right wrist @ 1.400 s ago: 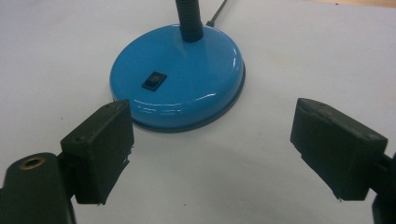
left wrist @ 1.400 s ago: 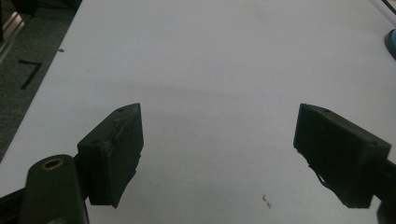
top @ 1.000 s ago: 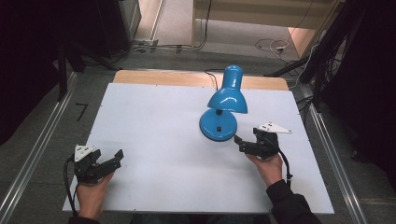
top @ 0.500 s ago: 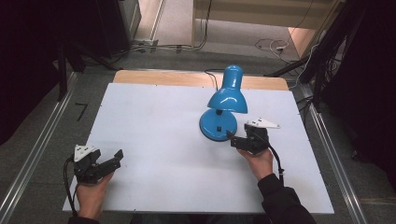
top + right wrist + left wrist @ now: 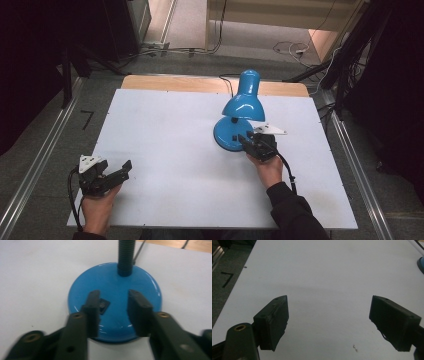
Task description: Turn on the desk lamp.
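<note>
Jaws of the right gripper (image 5: 113, 312), just narrowed but holding nothing, should bring their left tip squarely onto the small black switch (image 5: 102, 306) of the glossy blue round-based metal lamp (image 5: 115, 297).

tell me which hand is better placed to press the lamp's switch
Right. The right hand-held gripper hangs over the lamp base beside the switch; the left hand-held gripper sits open far across the table.

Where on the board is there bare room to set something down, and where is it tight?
The white board is bare across its left and middle, from the left gripper to the blue desk lamp. A narrower strip lies free along the right edge. It is crowded at the lamp's base, where the right gripper hangs over the switch.
</note>
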A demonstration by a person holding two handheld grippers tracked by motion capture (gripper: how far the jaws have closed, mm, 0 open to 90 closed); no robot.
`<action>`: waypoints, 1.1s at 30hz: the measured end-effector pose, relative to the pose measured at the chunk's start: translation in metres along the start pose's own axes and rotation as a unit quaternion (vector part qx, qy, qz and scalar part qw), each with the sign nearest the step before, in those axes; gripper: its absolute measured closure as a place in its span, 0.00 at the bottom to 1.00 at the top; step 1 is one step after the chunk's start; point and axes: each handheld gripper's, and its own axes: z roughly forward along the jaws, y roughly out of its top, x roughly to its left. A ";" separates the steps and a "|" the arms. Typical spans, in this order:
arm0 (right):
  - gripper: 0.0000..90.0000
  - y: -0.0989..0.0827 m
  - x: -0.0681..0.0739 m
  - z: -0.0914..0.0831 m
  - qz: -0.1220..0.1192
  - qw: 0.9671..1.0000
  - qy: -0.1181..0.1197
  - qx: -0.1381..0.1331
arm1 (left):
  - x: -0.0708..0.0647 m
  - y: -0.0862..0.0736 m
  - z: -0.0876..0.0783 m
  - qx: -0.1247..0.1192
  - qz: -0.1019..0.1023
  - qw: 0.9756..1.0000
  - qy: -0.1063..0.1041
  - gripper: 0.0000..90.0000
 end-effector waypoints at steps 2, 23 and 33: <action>0.89 0.000 0.005 0.006 -0.010 1.000 0.010 0.004 | 0.000 0.000 0.000 0.000 0.000 1.000 0.000 0.18; 0.98 0.003 0.013 0.023 -0.019 1.000 0.007 0.005 | 0.000 0.000 0.000 0.000 -0.001 1.000 -0.003 0.18; 0.98 0.002 0.015 0.025 -0.017 1.000 0.008 0.008 | 0.000 0.000 0.000 0.000 0.001 1.000 -0.003 0.18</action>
